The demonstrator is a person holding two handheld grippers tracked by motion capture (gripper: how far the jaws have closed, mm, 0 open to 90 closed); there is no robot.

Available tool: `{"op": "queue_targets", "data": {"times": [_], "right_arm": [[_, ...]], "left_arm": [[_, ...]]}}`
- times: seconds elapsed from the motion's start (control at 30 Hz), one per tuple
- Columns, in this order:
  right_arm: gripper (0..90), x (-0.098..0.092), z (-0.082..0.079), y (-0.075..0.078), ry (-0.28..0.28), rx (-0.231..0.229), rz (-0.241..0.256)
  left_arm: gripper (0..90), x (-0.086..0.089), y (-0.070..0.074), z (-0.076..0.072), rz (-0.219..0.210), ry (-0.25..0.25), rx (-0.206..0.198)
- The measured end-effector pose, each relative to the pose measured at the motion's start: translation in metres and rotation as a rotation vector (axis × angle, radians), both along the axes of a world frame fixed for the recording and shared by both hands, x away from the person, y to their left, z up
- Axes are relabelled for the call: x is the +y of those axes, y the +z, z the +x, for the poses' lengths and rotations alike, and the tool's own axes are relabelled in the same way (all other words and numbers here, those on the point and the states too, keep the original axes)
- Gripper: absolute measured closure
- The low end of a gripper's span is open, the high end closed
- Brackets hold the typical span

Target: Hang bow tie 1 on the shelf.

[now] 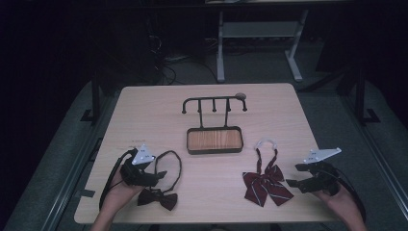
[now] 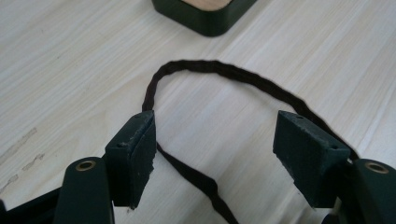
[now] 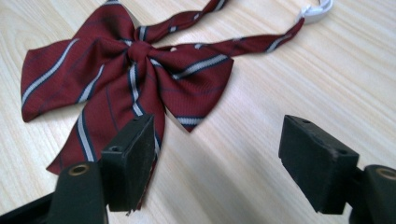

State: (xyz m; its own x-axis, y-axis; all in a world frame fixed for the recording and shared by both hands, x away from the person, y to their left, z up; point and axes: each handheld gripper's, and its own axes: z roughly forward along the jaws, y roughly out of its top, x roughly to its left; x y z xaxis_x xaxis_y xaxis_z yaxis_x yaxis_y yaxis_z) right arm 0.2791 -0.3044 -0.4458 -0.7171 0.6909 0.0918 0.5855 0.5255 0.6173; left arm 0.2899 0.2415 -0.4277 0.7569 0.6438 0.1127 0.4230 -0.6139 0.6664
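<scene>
Left gripper [image 1: 153,177] wide open, low over the dark strap loop [image 2: 224,70] of the small dark bow tie [image 1: 158,197], near the table's [image 1: 144,115] front left corner. Loop between the jaws, running across them. Right gripper [image 1: 291,175] open too, empty, just right of the striped red bow tie [image 1: 265,185]. Hook stand [image 1: 214,122] farther back, mid-table.
</scene>
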Motion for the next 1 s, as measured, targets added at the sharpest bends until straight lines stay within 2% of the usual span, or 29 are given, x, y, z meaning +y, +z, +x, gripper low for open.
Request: {"op": "queue_targets", "data": {"times": [0.07,0.17,0.53,0.8,0.83,1.0], "right_arm": [[26.7,0.002,0.001,-0.001,0.011,0.003,0.006],[26.7,0.005,0.000,-0.001,0.013,0.014,-0.005],[26.7,0.021,0.000,0.008,0.026,0.016,0.006],[27.6,0.035,0.008,0.024,0.051,0.028,0.003],[30.2,0.038,0.011,0.027,0.059,0.031,-0.002],[31.1,0.044,0.017,0.032,0.072,0.043,-0.018]], "left_arm": [[30.7,0.000,-0.001,0.000,0.012,0.001,0.003],[30.5,0.001,0.000,0.000,0.003,0.000,-0.002],[30.2,0.001,0.001,0.001,-0.005,-0.012,-0.009],[29.8,0.002,0.000,0.002,-0.008,-0.010,-0.008],[29.8,0.002,0.000,0.002,-0.010,-0.008,-0.008],[29.7,0.002,0.000,0.002,-0.015,-0.011,-0.008]]}}
